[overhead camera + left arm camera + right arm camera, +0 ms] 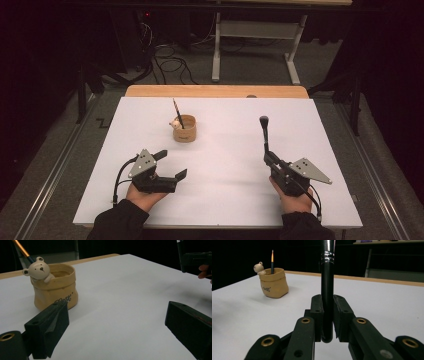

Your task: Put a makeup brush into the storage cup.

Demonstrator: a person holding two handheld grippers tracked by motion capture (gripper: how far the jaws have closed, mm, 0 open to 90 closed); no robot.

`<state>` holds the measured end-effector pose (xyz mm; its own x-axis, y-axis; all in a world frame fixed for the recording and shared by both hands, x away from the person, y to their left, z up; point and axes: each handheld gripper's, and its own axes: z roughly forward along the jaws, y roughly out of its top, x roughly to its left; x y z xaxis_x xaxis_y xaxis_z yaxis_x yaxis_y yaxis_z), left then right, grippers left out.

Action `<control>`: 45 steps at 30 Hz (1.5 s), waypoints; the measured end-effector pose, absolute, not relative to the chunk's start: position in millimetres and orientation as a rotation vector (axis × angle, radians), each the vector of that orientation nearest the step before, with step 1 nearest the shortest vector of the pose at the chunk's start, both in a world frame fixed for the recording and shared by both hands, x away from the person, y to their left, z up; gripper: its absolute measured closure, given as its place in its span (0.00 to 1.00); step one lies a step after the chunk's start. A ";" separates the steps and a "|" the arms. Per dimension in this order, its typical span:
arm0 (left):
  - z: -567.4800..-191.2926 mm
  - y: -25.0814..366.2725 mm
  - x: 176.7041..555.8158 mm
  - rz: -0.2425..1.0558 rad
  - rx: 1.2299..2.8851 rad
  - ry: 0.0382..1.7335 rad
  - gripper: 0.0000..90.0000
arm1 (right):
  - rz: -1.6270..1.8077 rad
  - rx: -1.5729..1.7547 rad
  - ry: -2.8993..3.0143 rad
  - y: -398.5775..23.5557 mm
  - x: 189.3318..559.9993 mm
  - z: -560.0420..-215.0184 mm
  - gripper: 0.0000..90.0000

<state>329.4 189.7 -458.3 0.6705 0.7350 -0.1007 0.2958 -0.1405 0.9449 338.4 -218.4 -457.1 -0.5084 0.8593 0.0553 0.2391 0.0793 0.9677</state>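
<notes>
One black brush (pixel 327 290) stands clamped upright in the right hand-held gripper (pixel 327 312).

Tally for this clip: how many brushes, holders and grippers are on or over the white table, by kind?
Brushes: 2 (black makeup brush in the right gripper; thin orange-handled brush standing in the pot)
Holders: 1 (tan bear pot)
Grippers: 2 (the right one and the left gripper, jaws apart, holding nothing)
Total: 5
</notes>
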 end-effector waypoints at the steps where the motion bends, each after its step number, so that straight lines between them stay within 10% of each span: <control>1: -456.7 189.1 329.3 0.471 1.717 0.836 0.06 | 1.454 1.083 1.812 -218.3 338.6 -457.3 0.89; 45: -435.6 135.5 343.9 0.378 1.699 0.779 0.08 | 1.536 0.916 1.913 -173.7 347.9 -455.2 0.89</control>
